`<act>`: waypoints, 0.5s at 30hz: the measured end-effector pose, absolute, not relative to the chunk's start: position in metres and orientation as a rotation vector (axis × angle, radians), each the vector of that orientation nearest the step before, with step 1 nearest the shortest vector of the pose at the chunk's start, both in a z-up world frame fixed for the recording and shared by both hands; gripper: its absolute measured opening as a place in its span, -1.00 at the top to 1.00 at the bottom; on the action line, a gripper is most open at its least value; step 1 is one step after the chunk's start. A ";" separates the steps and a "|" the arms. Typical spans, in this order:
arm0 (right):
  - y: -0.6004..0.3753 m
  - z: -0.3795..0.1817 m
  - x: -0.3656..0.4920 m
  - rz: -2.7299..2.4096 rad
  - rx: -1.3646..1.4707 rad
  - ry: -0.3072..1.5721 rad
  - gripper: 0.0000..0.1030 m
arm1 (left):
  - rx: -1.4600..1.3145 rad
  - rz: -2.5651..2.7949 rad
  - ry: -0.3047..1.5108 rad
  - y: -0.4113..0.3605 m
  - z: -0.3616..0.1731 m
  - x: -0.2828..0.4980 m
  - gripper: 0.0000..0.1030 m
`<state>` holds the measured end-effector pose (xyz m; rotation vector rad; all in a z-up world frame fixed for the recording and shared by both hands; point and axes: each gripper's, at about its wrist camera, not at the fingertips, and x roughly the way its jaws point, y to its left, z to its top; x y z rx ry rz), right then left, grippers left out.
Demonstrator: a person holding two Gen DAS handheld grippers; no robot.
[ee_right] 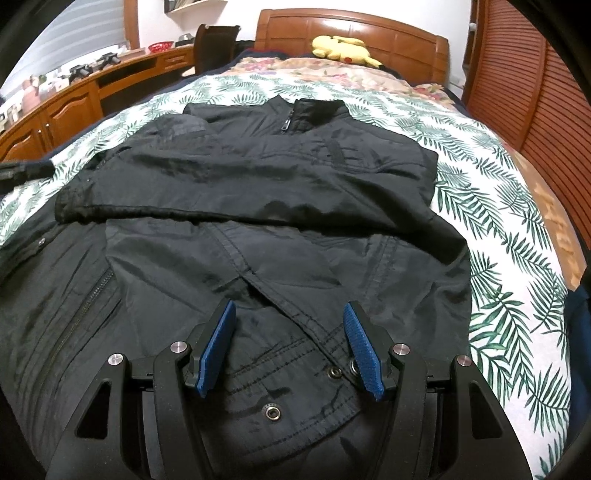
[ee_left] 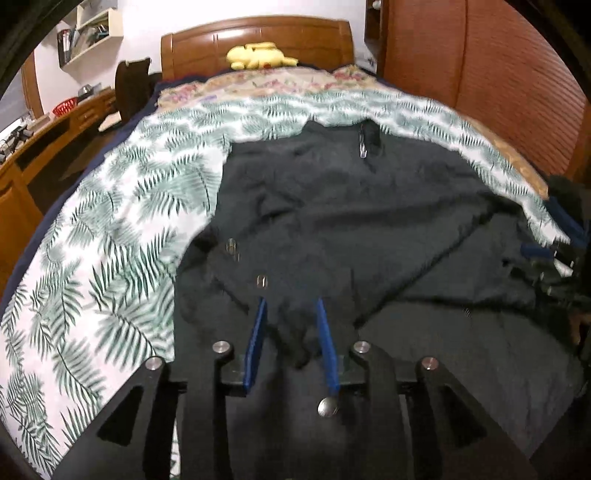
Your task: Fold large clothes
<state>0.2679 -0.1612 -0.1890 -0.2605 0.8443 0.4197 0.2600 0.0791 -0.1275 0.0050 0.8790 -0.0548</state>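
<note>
The black jacket [ee_right: 258, 177] lies spread on the palm-leaf bedspread [ee_right: 491, 221], one sleeve folded across its chest, collar toward the wooden headboard [ee_right: 369, 33]. A bunch of its fabric sits between the left gripper [ee_left: 291, 306] pads, which are parted and not pinching it. The right gripper [ee_right: 290, 314] hovers released above the snap-buttoned hem. A yellow plush toy [ee_right: 343, 46] rests by the headboard
</note>
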 end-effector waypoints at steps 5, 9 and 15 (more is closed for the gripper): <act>-0.159 -0.191 0.270 0.418 -0.264 0.849 -0.21 | 0.003 -0.050 0.928 0.078 -0.148 0.256 0.44; -0.158 -0.192 0.271 0.417 -0.266 0.852 -0.21 | 0.007 -0.048 0.945 0.076 -0.153 0.258 0.44; -0.158 -0.192 0.271 0.417 -0.265 0.852 -0.21 | 0.014 -0.037 0.952 0.071 -0.159 0.266 0.43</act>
